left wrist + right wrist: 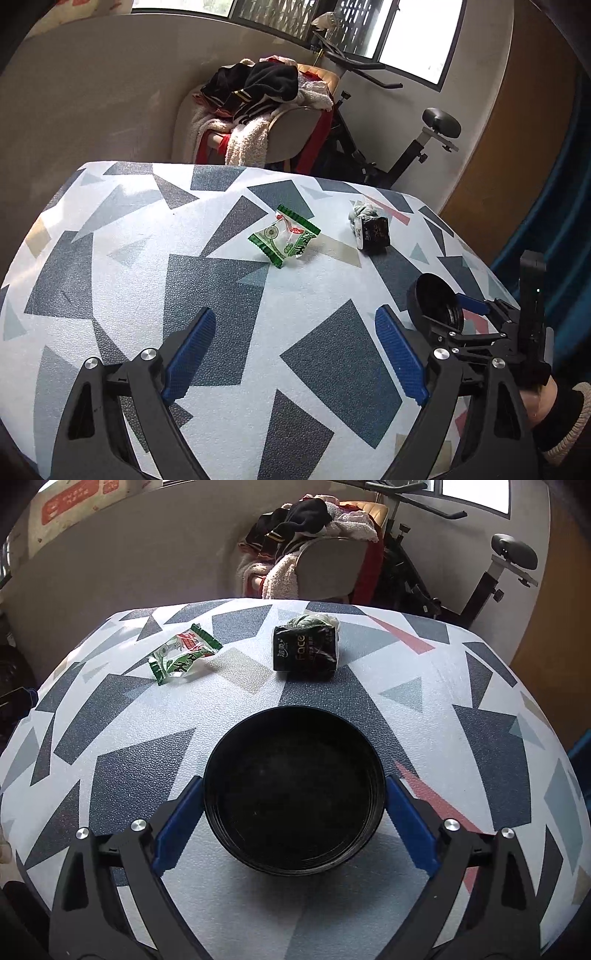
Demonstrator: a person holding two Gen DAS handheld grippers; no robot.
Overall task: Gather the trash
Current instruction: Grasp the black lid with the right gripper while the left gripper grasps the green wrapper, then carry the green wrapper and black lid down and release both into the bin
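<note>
Green candy wrapper (183, 652): clear and green plastic with serrated ends, crumpled, empty-looking, lying loose on the patterned tabletop (110, 782), far left.

Black tissue pack (305, 652): printed "Face", crushed, wadded whitish material at its far end, near the wrapper, apart from it.

Black round bowl (293, 797): empty, upright, nearest, well apart from both.

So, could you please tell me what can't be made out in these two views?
- Black bowl: whether its underside touches the table; the bowl's own body hides it, right wrist view.
- Crumpled wad behind the black packet: mostly hidden by it.
- Green wrapper: print too small, both views.
</note>
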